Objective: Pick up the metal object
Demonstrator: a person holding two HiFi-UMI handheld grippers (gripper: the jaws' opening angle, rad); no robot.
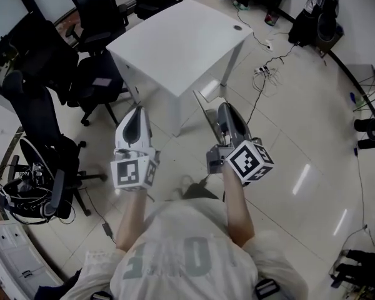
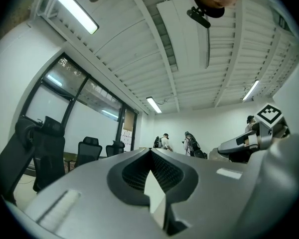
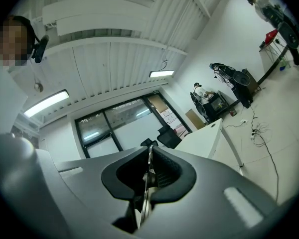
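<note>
Strip: one thin metal strip stands edge-on between the pads, low centre of the right gripper view. It is in the air, off the desk.
Right tongs: the right tongs are clamped on the strip. The jaws stand almost together because the piece is so thin.
Why held so: the pads press on the strip's flat faces. I judge this gives broad contact, so a thin, slick piece is less likely to twist or slip.
Left tongs: the left tongs are together with nothing between the pads. In the head view they sit left of centre, level with the right tongs. One grip seems enough for so light a piece, so they are probably idle.
Desk: the white desk is at upper centre of the head view. Its top is bare but for a cable hole, and the person stands back from it.
Stage: with the strip gripped and clear of the desk, the pick-up looks done.
Risk: such a thin piece could pivot in the pads if it is swung.
Counts: tongs, two. Marker cubes, two: one left and one right. Strips, one. Desks, one. Black chairs, at least four, upper left of the head view. Distant people, two or three, too small to count surely.
</note>
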